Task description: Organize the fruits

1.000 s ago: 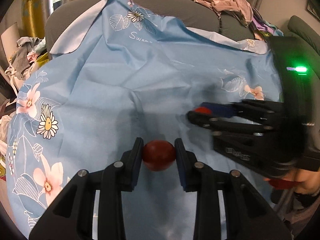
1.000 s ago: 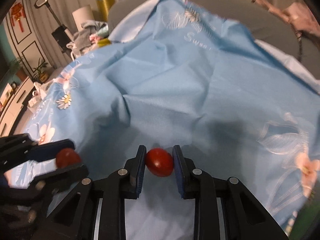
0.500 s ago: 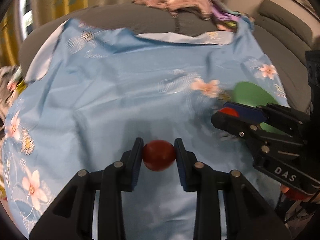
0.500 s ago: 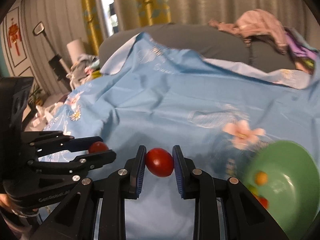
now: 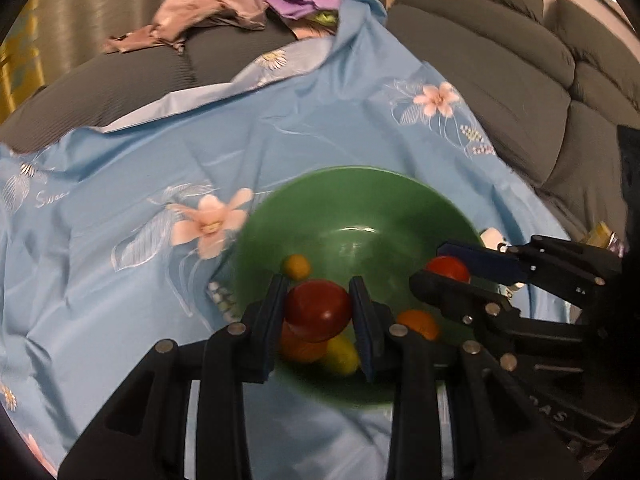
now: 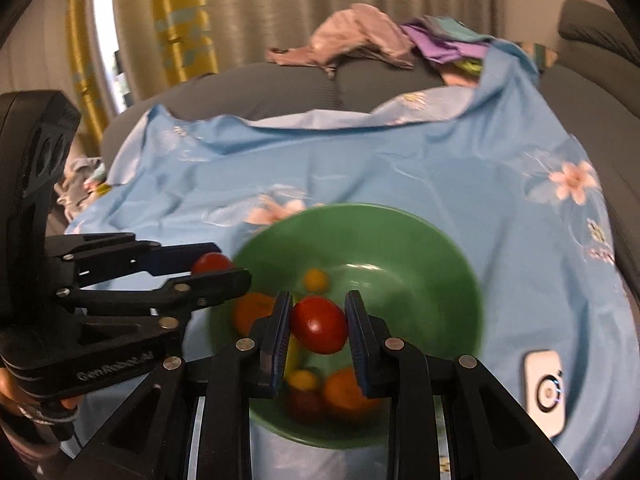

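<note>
A green bowl (image 5: 360, 208) (image 6: 400, 240) sits on the blue floral cloth and holds several small orange, yellow and red fruits (image 5: 418, 322) (image 6: 344, 390). My left gripper (image 5: 318, 312) is shut on a red tomato (image 5: 318, 310) and holds it over the near side of the bowl. My right gripper (image 6: 318, 324) is shut on another red tomato (image 6: 320, 324), also above the bowl. The right gripper also shows in the left wrist view (image 5: 450, 268) with its tomato (image 5: 448, 270); the left gripper also shows in the right wrist view (image 6: 214, 262).
The blue floral cloth (image 5: 160, 184) covers a grey sofa (image 5: 520, 80). A pile of clothes (image 5: 224, 4) lies on the sofa back. A small white device (image 6: 544, 388) lies on the cloth right of the bowl. Curtains (image 6: 180, 28) hang behind.
Both grippers have swung to the right with their tomatoes. The green bowl, at the right edge half a second ago, now lies directly under both grippers.
</note>
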`<action>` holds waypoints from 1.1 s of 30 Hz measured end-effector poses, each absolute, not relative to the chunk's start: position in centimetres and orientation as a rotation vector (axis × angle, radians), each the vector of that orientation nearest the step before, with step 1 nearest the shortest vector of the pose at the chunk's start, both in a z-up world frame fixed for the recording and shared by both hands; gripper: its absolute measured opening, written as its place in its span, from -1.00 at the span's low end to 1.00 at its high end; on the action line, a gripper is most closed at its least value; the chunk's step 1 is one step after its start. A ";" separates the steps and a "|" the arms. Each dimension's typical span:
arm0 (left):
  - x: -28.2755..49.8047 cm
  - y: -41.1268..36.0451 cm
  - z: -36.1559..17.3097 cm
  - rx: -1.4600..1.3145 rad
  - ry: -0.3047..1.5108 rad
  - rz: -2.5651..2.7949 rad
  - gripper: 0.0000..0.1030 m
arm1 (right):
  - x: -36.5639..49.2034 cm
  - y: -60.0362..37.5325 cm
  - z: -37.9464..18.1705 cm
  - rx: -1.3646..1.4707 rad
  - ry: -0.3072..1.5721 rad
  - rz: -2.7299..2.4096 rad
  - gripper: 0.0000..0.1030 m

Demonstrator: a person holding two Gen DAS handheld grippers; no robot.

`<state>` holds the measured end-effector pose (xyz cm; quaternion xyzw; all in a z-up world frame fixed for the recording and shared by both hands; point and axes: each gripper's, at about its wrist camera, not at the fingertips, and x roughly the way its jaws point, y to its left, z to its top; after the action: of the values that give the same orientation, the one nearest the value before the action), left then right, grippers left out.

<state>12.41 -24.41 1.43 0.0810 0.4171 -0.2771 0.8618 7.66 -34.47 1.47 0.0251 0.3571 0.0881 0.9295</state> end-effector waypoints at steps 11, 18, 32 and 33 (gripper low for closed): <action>13.8 -26.3 -1.2 0.231 0.965 -0.550 -0.37 | 8.4 -36.1 -0.4 0.063 0.802 0.152 -0.44; 13.2 -25.8 0.2 0.245 0.975 -0.516 0.38 | 7.8 -36.7 0.6 0.057 0.814 0.114 -0.42; 10.7 -24.4 9.8 0.270 0.945 -0.381 0.99 | 6.3 -38.3 8.3 0.046 0.881 0.071 -0.06; 10.6 -24.3 10.3 0.261 0.942 -0.386 0.99 | 6.2 -38.4 8.8 0.043 0.883 0.077 -0.06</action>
<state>10.57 -24.35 10.34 0.1247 0.4496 -0.1843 0.8651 6.23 -38.37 8.77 0.0210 0.4271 0.0373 0.9032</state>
